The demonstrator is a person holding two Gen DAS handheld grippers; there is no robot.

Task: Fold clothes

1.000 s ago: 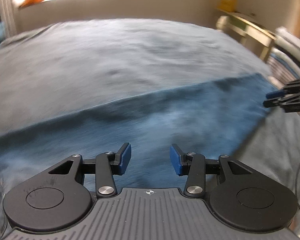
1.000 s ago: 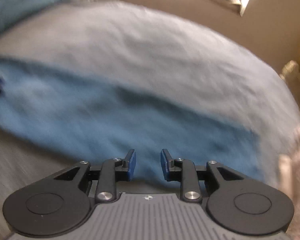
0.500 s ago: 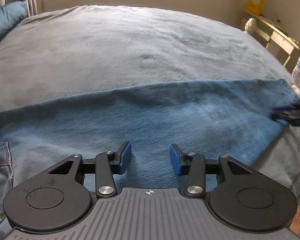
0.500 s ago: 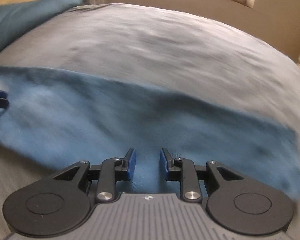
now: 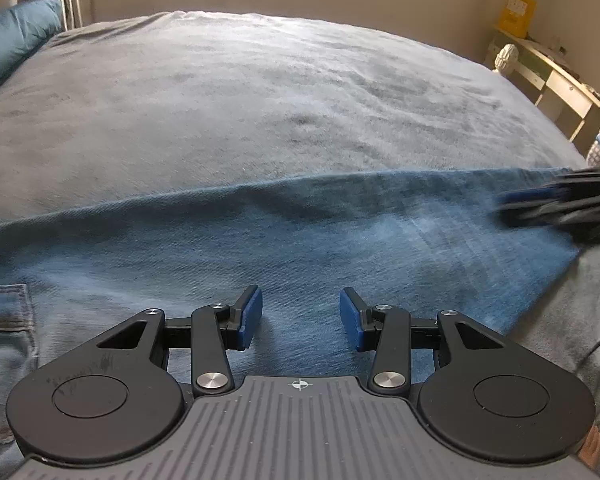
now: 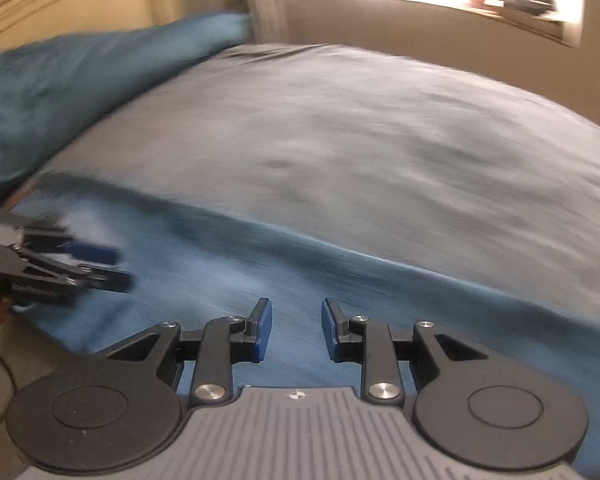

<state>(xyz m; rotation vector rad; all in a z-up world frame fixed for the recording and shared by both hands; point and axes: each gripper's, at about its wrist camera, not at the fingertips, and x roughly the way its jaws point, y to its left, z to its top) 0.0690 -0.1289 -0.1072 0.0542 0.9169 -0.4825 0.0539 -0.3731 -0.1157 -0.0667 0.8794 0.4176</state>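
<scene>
Fingers spread on both grippers, nothing pinched.
Jeans lie flat on bed, hem at 3 o'clock; crosswise fold not started.

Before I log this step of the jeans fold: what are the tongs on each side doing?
Left tongs: open, empty, above the jeans.
Right tongs: open, empty, also above the jeans.
</scene>
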